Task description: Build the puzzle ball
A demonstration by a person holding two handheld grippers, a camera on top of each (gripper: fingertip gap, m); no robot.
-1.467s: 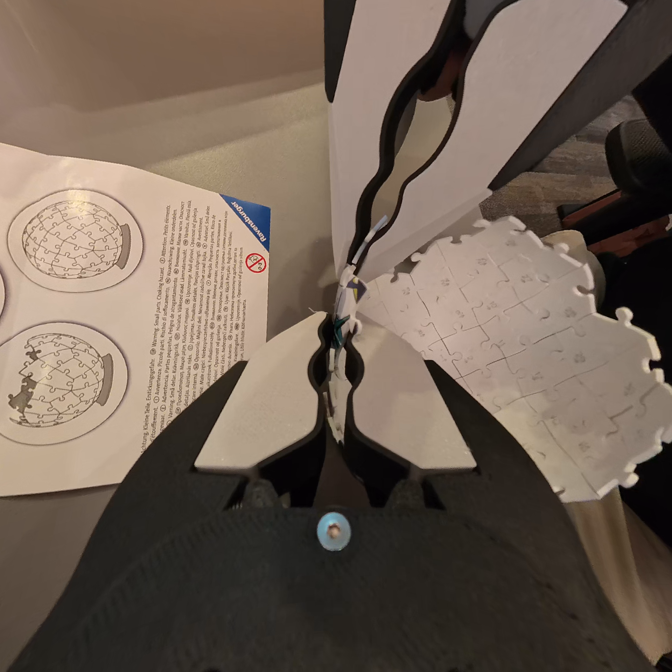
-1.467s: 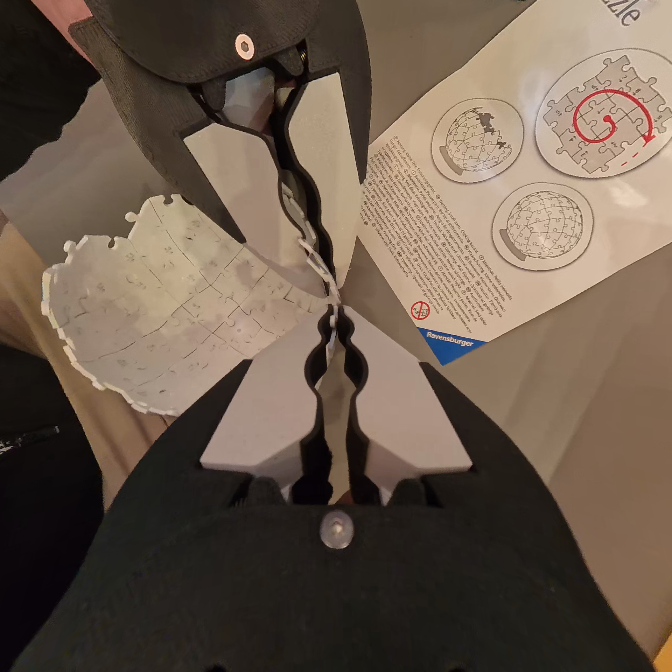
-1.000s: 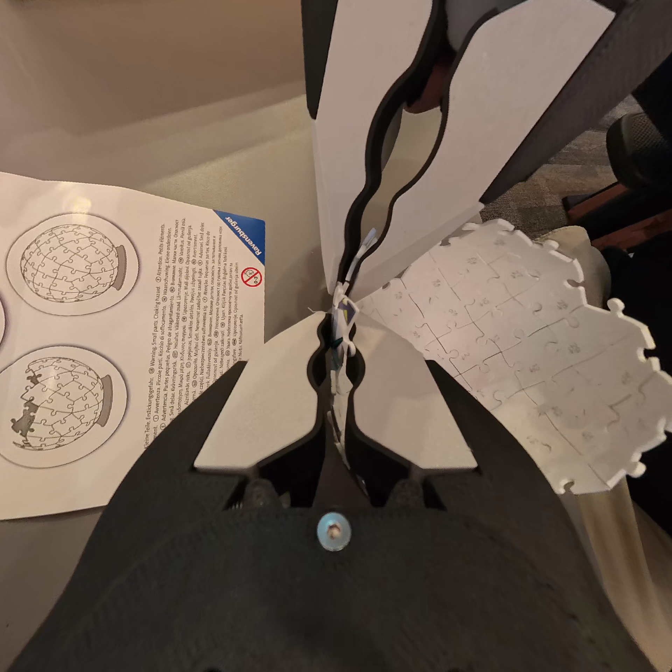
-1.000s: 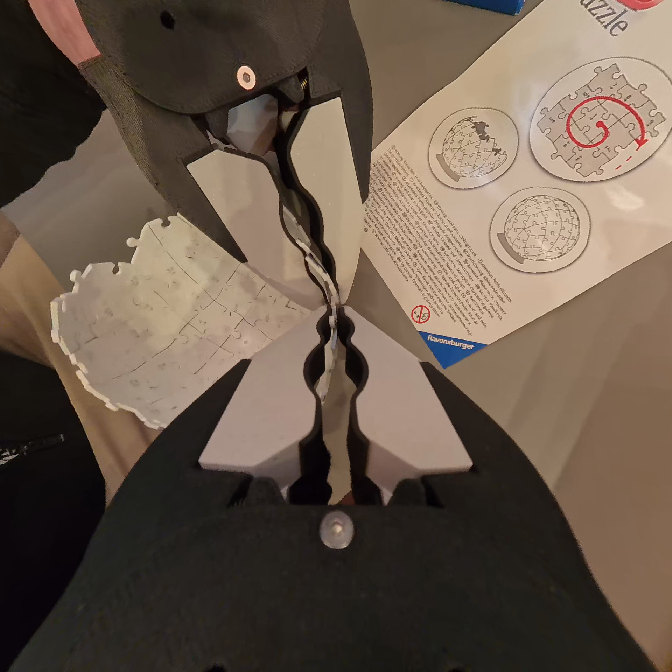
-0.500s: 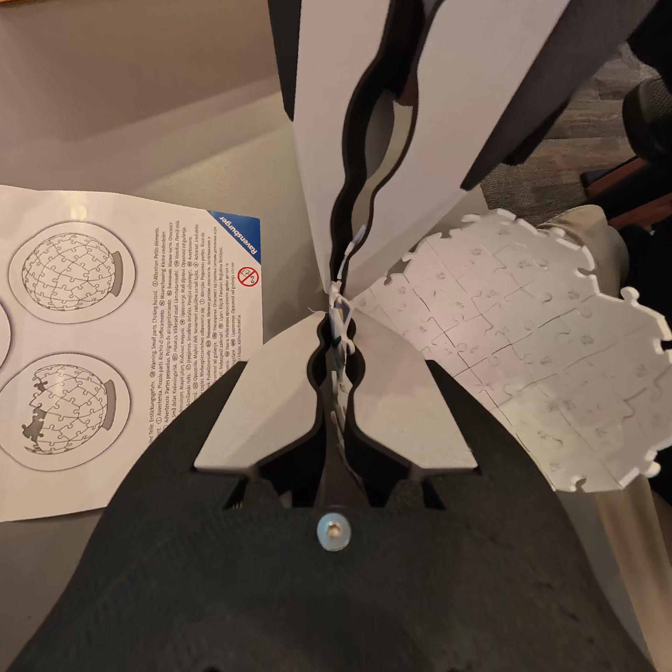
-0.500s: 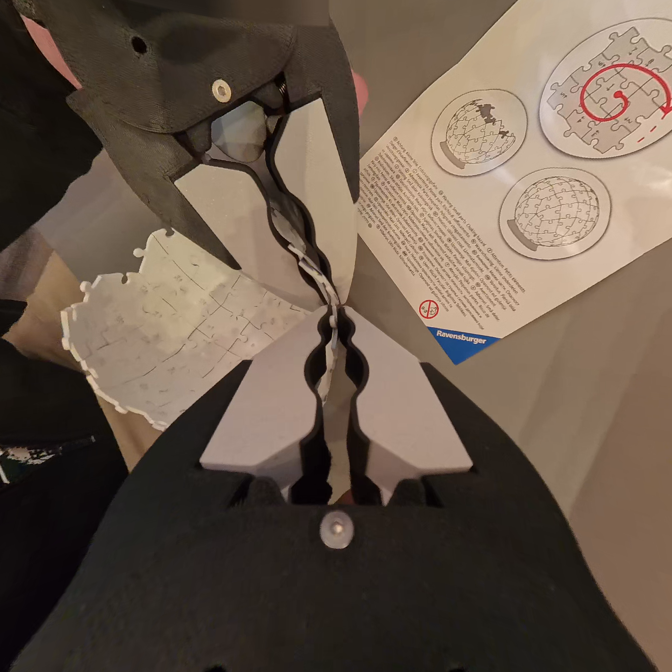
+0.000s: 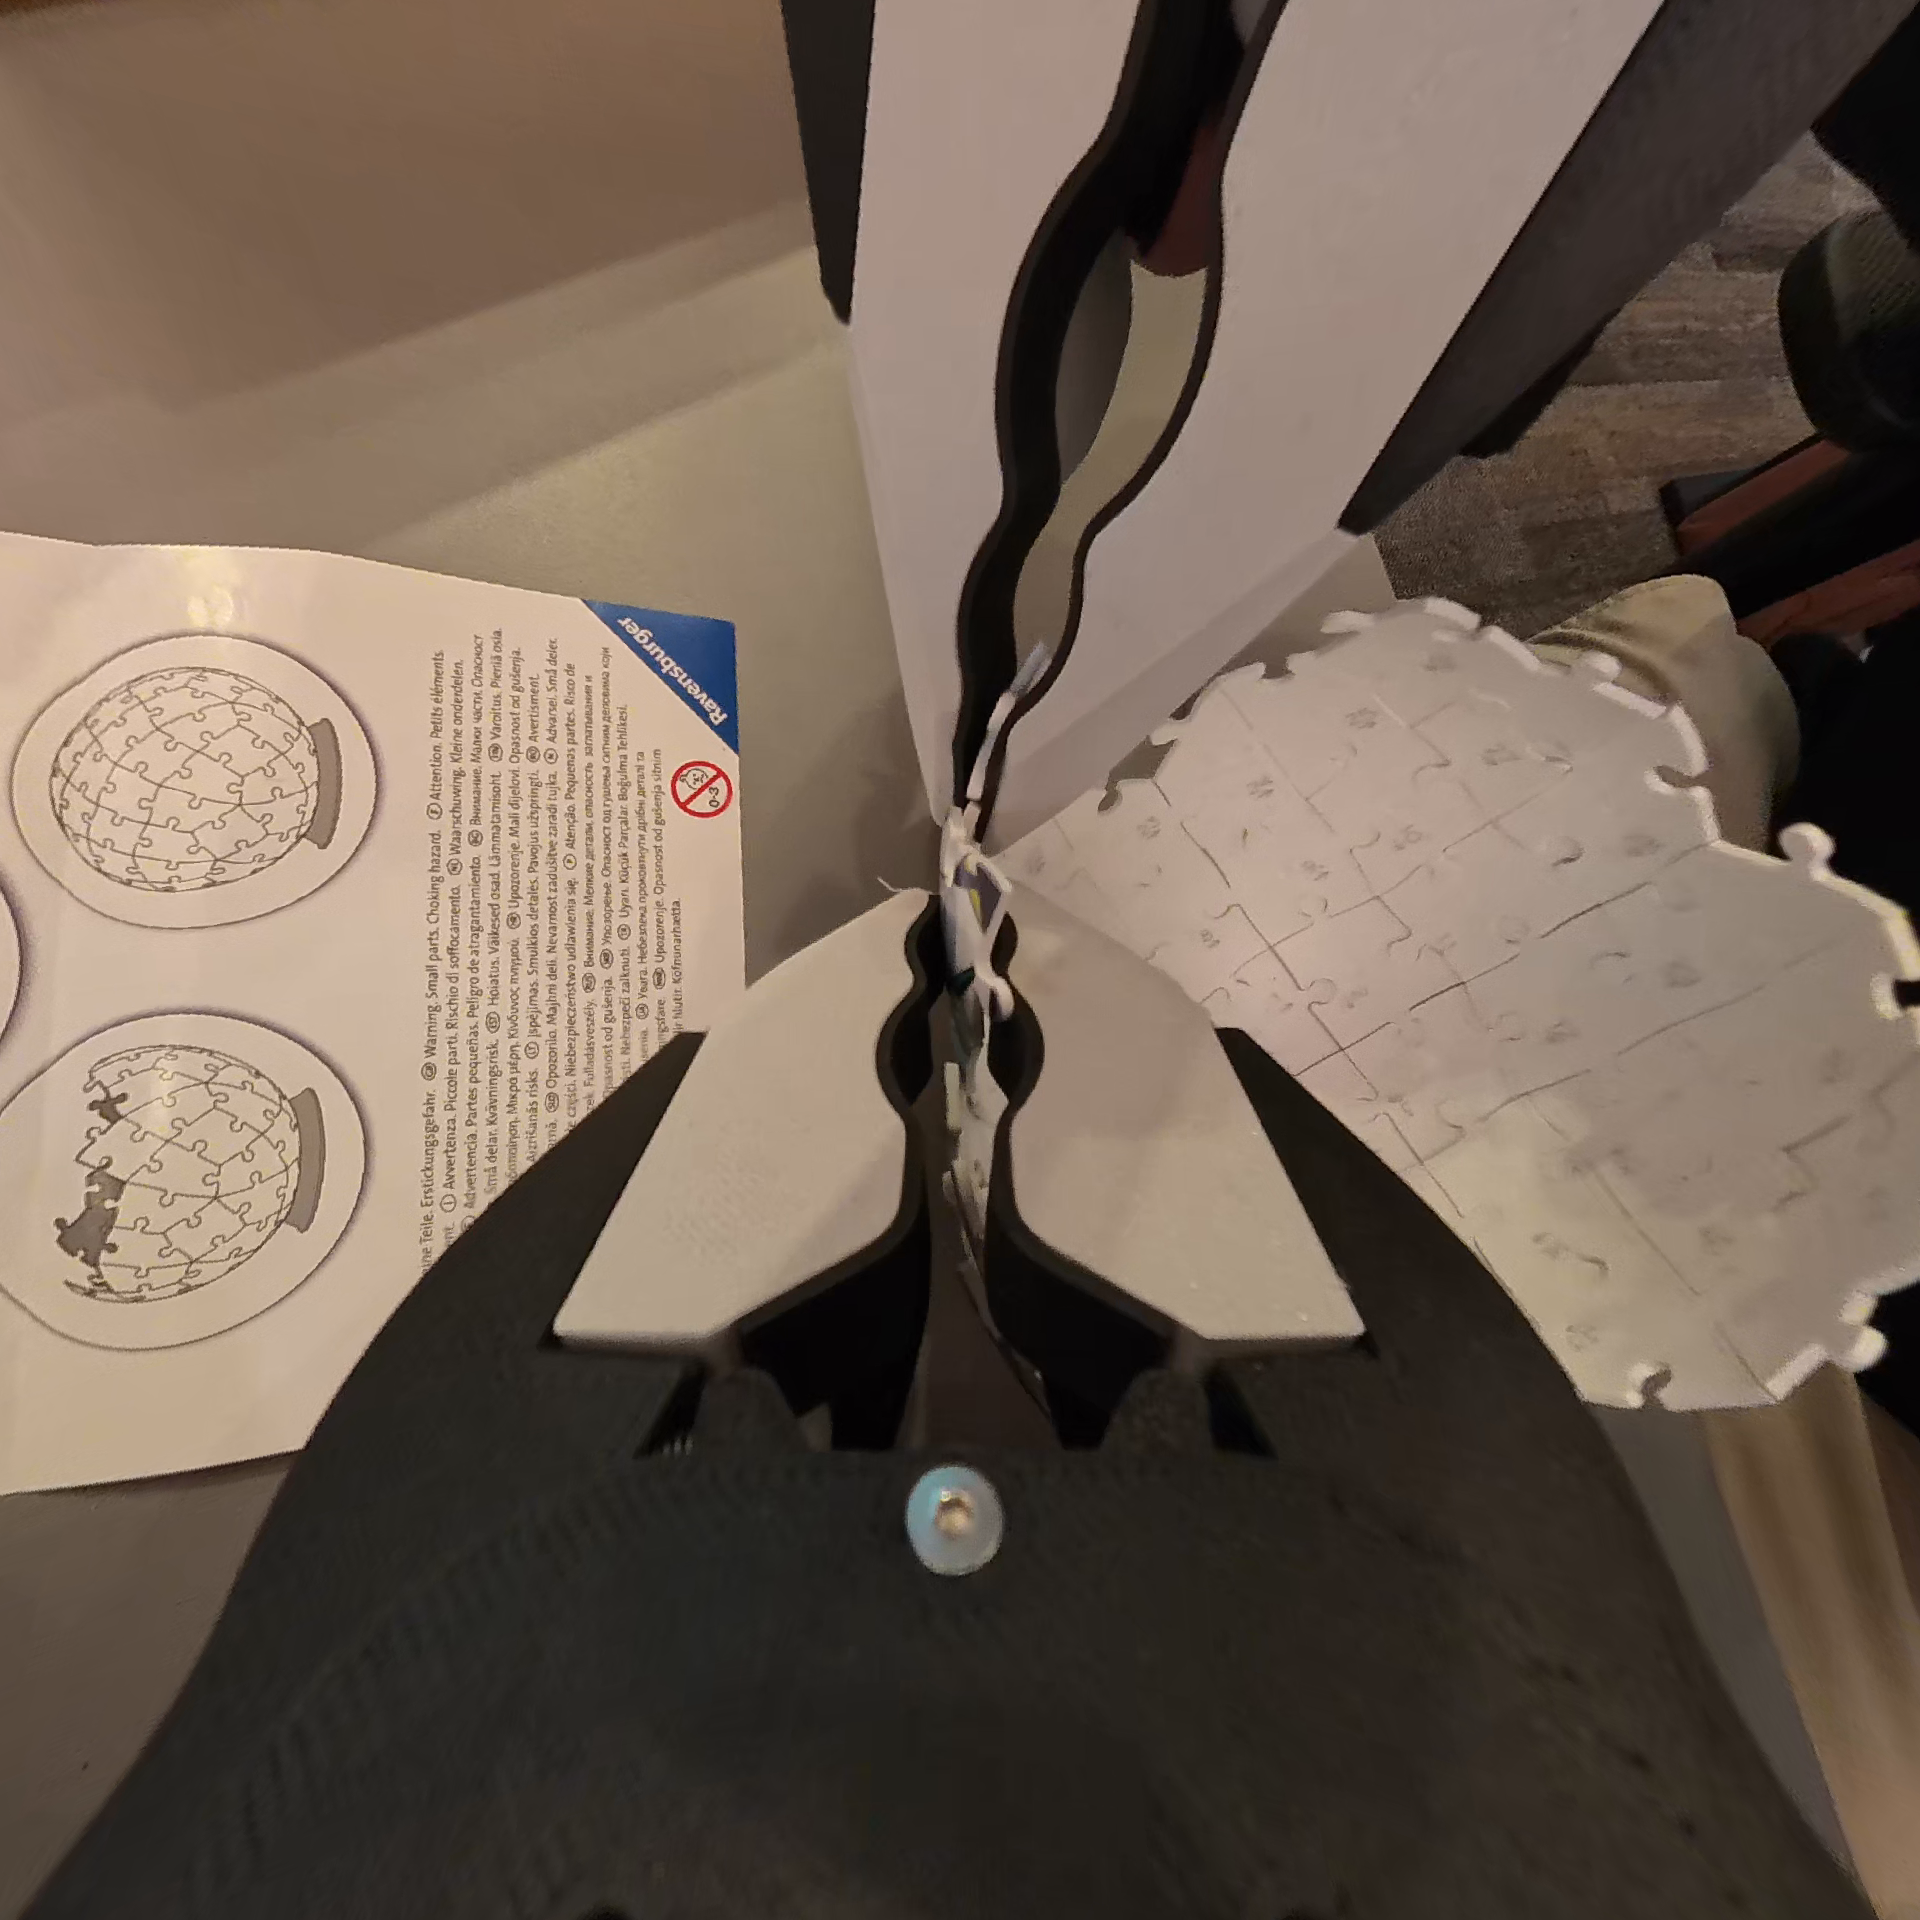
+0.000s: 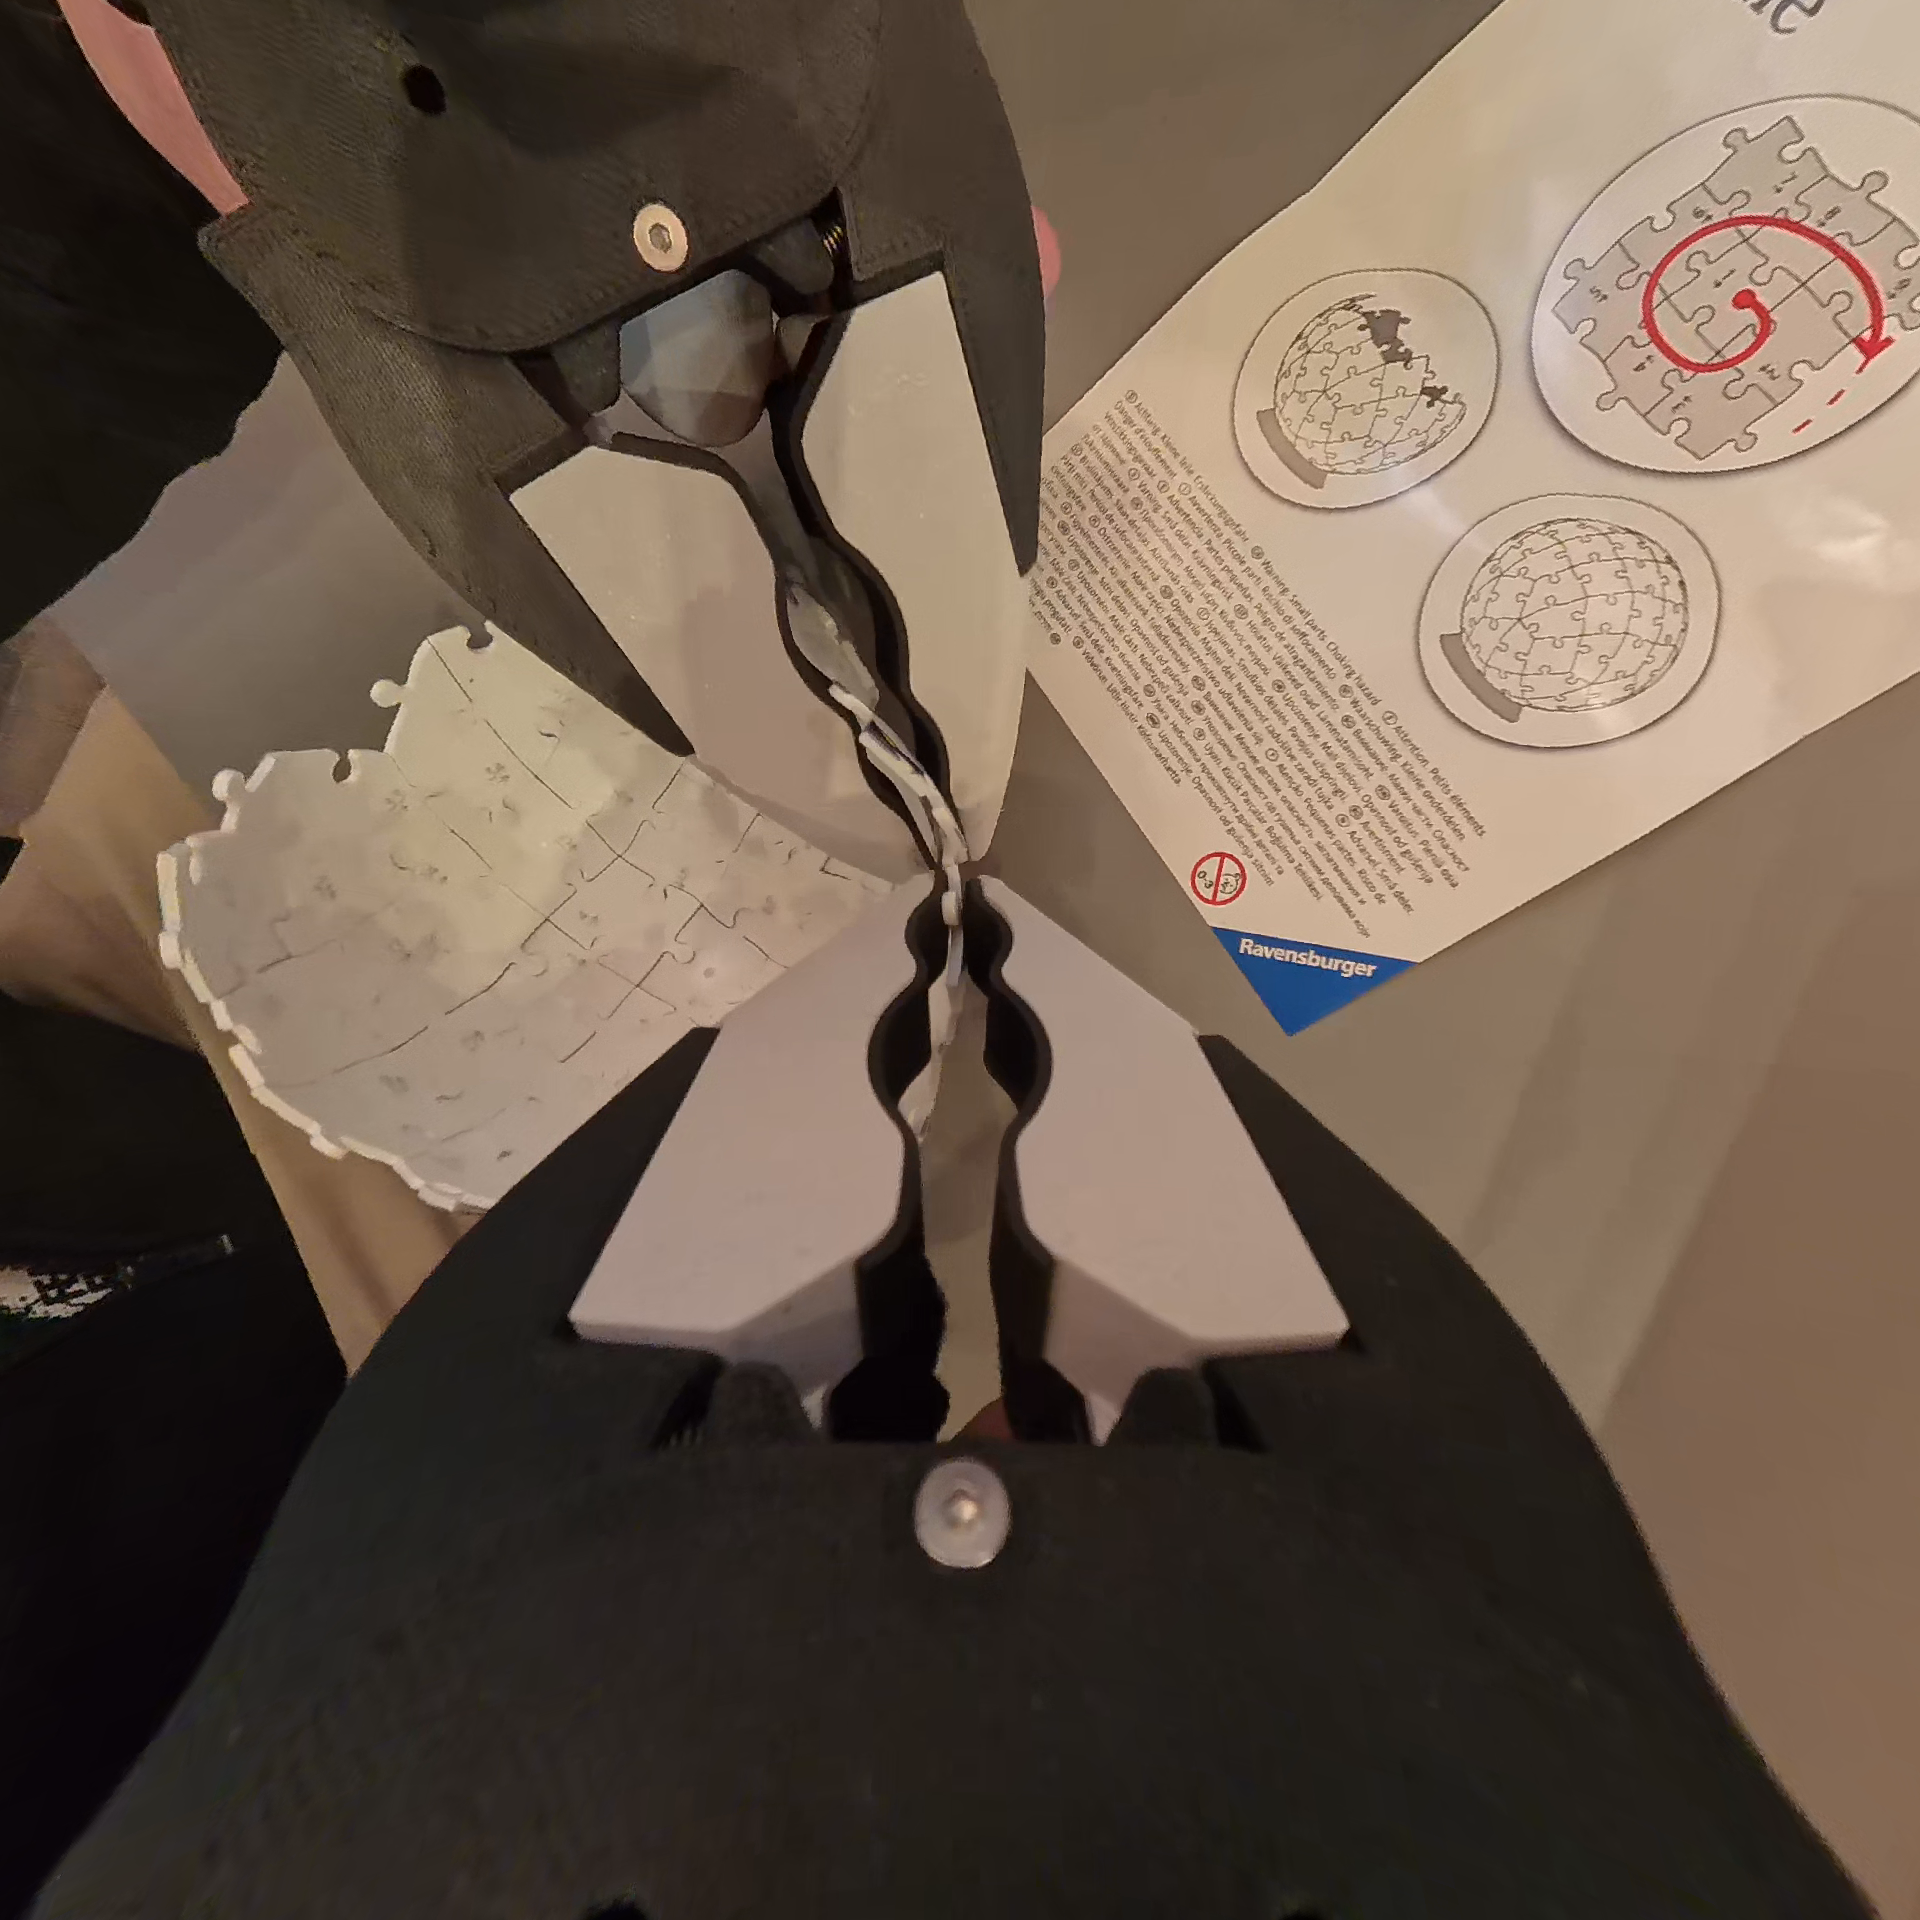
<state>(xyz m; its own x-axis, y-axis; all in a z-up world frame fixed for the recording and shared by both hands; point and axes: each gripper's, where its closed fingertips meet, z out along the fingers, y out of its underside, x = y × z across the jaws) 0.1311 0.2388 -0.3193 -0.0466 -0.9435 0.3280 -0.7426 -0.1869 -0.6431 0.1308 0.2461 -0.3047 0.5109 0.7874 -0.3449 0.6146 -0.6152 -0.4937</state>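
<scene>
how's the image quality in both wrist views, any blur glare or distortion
Left wrist view: warm dim light; strong wide-angle bending at the edges; the curved white puzzle shell is slightly soft, the white printed instruction sheet sharp. Right wrist view: mild glare on the sheet near its upper diagrams, and the shell lies partly in the shadow of the left claw.

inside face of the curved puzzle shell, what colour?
White with faint grey marks on each piece; the puzzle shell shows best in the left wrist view.

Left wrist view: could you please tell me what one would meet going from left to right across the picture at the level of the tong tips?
Instruction sheet → left tongs shut on the shell's rim → half-built puzzle ball shell.
</scene>
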